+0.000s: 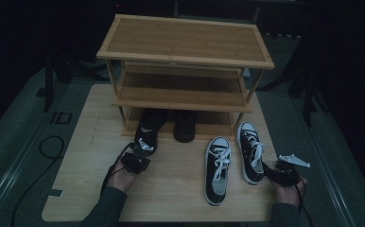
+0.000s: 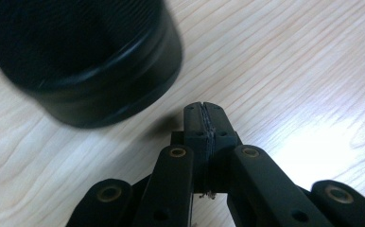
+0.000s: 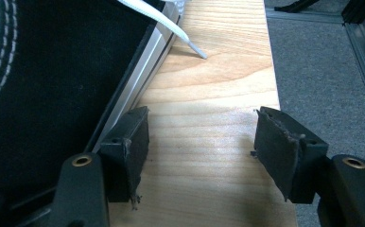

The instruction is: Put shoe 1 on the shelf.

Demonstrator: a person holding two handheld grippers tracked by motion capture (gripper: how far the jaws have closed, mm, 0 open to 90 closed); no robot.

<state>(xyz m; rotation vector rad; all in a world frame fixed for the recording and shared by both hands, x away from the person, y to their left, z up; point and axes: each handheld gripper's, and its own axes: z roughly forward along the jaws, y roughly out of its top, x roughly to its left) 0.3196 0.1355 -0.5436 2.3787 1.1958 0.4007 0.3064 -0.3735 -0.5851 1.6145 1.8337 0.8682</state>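
While the two black-and-white sneakers still lie out on the table, the job of stocking the rack looks about half done. Nearest the person, the right gripper has its jaws spread wide with nothing between them, right beside the heel of the right sneaker; in the right gripper view that shoe's black canvas sits just off the left pad. Its partner, the left sneaker, lies just beside it, toe pointing toward the person. The left gripper has its jaws pressed together on nothing, close behind the heel of a black shoe that sits partly on the bottom shelf of the wooden shoe rack. Another black shoe rests deeper on that shelf. Judging from this, the sneakers remain to be shelved, and the near black shoe may want a final nudge
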